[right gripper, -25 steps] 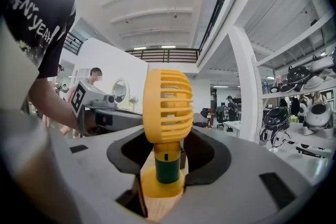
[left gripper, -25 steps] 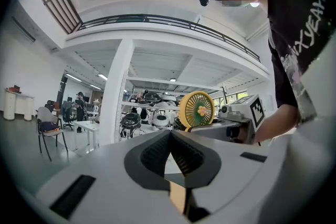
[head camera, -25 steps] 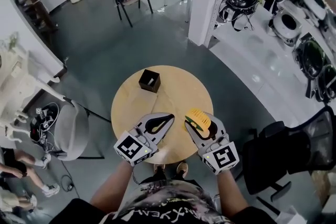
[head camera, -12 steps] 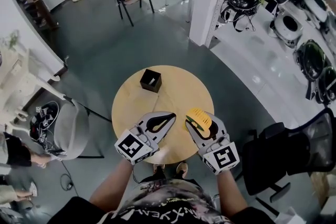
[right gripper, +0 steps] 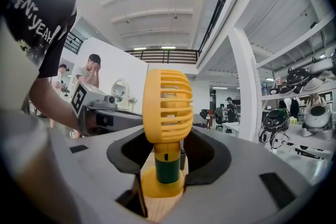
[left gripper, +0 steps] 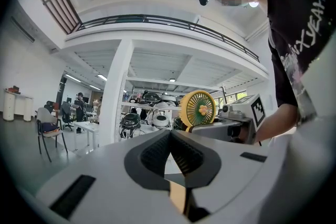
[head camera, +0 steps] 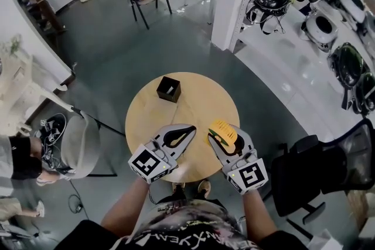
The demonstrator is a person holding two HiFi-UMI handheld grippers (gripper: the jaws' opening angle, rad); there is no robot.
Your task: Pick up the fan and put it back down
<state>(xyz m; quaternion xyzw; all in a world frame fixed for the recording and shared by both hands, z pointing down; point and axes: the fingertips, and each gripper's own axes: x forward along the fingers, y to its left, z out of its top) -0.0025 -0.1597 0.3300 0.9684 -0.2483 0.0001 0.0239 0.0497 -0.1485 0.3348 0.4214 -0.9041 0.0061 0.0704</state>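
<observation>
Fan and grippers match the earlier frame; only a bystander (head camera: 23, 152) at far left differs. The small yellow plastic fan with green neck (right gripper: 168, 113) stands upright on the round pale wooden table (head camera: 199, 96), with the right gripper (right gripper: 167, 157) closed low on its neck. Risk: the top-heavy head tips under an uneven lift or release. The left gripper (left gripper: 169, 136) is closed and empty. Both forearms reach forward, with the grippers low and side by side.

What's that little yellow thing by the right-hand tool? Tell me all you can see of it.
It is a small, plastic-looking fan with a yellow slatted cage head, a green neck and a round yellow base. It stands upright, its base resting on the round wooden table. The right gripper appears to clamp its neck between its jaws.
</observation>
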